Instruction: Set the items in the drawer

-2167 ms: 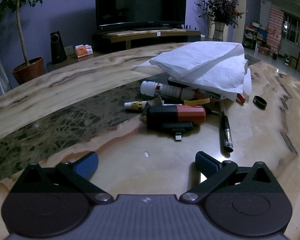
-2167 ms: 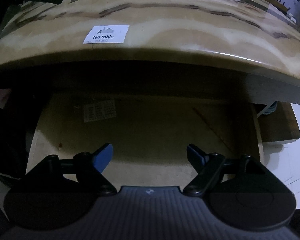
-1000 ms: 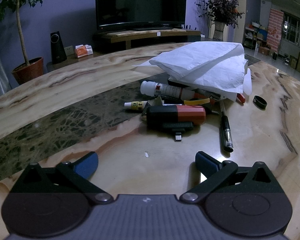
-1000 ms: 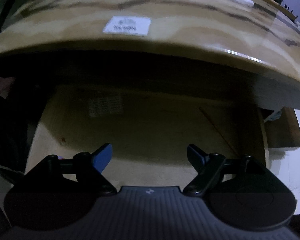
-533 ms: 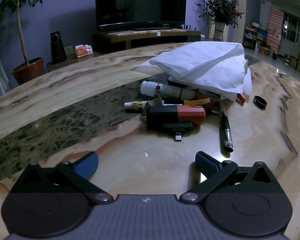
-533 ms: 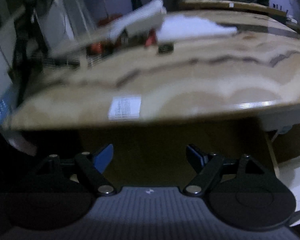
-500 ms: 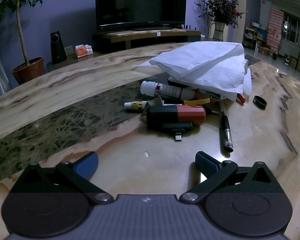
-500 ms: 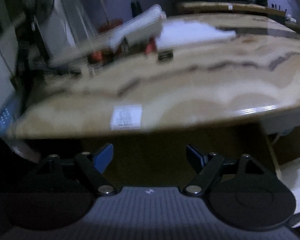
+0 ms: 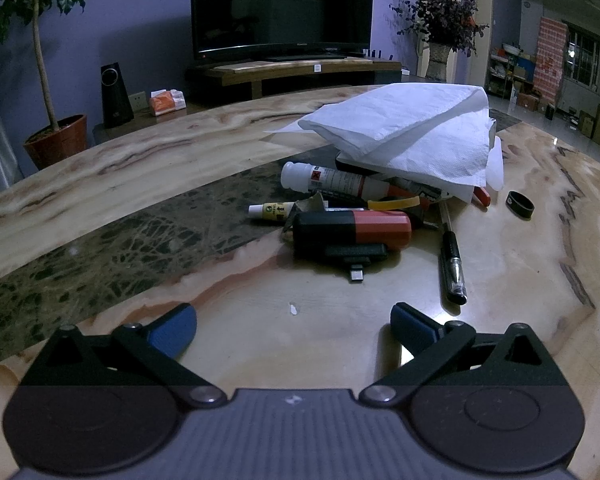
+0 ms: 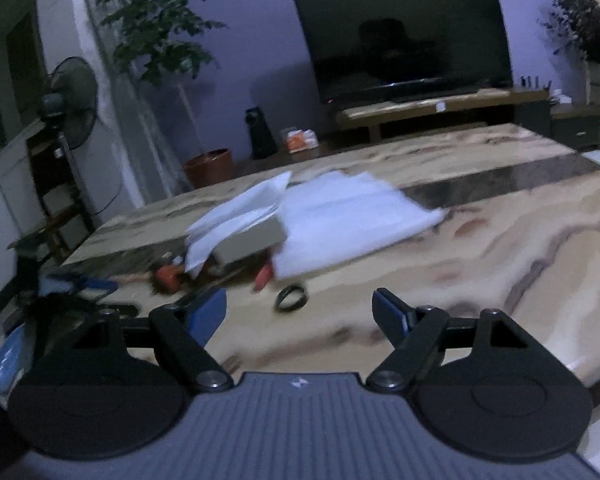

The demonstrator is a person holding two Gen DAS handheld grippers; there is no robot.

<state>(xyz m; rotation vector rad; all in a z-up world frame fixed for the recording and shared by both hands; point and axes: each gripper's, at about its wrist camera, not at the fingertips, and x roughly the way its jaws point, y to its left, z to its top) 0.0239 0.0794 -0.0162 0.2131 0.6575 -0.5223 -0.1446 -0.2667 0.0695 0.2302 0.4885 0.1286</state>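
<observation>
A home living room. Large dark television (image 9: pixel 282 4) on a low stand (image 9: pixel 296 70) at 12 o'clock, potted tree (image 9: pixel 40 40) at 10 o'clock, dried-flower vase (image 9: pixel 438 50) at 1 o'clock. Marble-patterned counter (image 9: pixel 120 184) in front, standing fan (image 10: pixel 70 100) at 9 o'clock in the right wrist view.

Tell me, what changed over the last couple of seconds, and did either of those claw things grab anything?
The right gripper swung up: earlier it looked down into the open drawer under the table edge, now it looks across the tabletop at the black ring and white tissue. Its jaws are open and empty, as before. The left gripper stayed put, open, and the clutter before it, like the pen, has not shifted.
</observation>
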